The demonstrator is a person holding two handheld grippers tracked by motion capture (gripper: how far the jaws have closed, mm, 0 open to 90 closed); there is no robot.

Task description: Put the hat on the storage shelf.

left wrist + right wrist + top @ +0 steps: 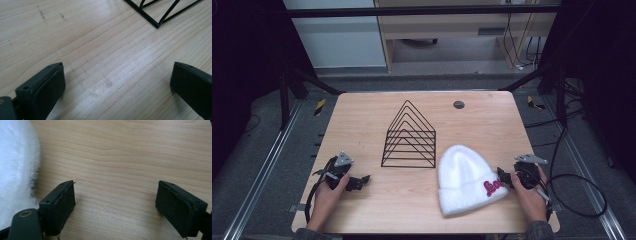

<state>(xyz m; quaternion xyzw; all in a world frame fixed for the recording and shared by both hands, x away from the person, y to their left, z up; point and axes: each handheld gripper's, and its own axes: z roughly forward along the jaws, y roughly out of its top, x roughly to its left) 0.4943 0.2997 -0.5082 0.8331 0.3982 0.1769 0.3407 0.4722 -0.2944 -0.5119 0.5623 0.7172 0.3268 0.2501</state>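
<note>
Presently, the wooden table (377, 200) carries three items: a black wire rack (409, 137) of nested triangular frames standing upright near the centre, a white fluffy beanie (462, 177) lying flat just to the right of and nearer than the rack, and a small dark round fitting (458, 104) set in the tabletop towards the far edge. The rack, the one holder on the table, has nothing in its slots; the beanie lies outside it, close to the rack's near right corner, though whether the two touch cannot be told. The beanie's folded cuff faces the near right and bears red lettering (492, 187). The left gripper (358, 182) rests low over the near left part of the table, held by the person's left hand (332, 192), well apart from the beanie; in the left gripper view its jaws stand wide apart with only bare wood between them, and a corner of the rack (157, 25) lies ahead. The right gripper (502, 176) sits just beside the beanie's cuff, held by the right hand (532, 192); in the right gripper view its jaws are likewise spread wide and grip nothing, with the beanie's white pile (15, 170) just outside one jaw.
</note>
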